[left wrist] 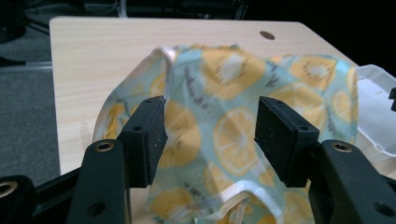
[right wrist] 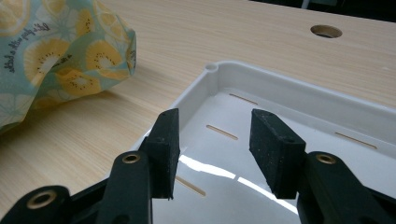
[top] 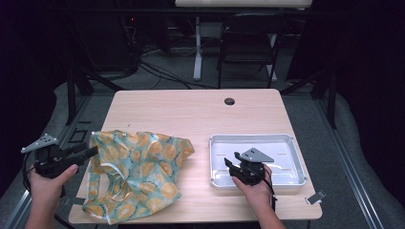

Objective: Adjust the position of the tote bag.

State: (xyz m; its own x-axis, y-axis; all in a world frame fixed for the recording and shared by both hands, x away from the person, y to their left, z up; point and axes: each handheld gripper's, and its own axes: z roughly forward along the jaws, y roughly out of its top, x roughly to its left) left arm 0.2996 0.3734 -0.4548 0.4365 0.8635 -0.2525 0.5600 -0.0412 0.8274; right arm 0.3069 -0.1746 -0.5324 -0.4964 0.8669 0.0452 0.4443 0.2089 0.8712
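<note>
The left gripper (top: 88,153) is hovering at the left edge of the lemon-print cloth (top: 138,174), which is lying crumpled on the left half of the wooden table (top: 191,112); its 2 jaws are standing wide apart, gripping nothing. The right gripper (top: 230,164) is hanging over the near left part of the white tray (top: 292,143), its jaws gaping and holding nothing

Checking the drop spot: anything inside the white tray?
Nothing visible lying in the white tray: bare glossy floor with slots. The right claw hovers open over its near left corner, hiding part of the floor in the high view.
</note>
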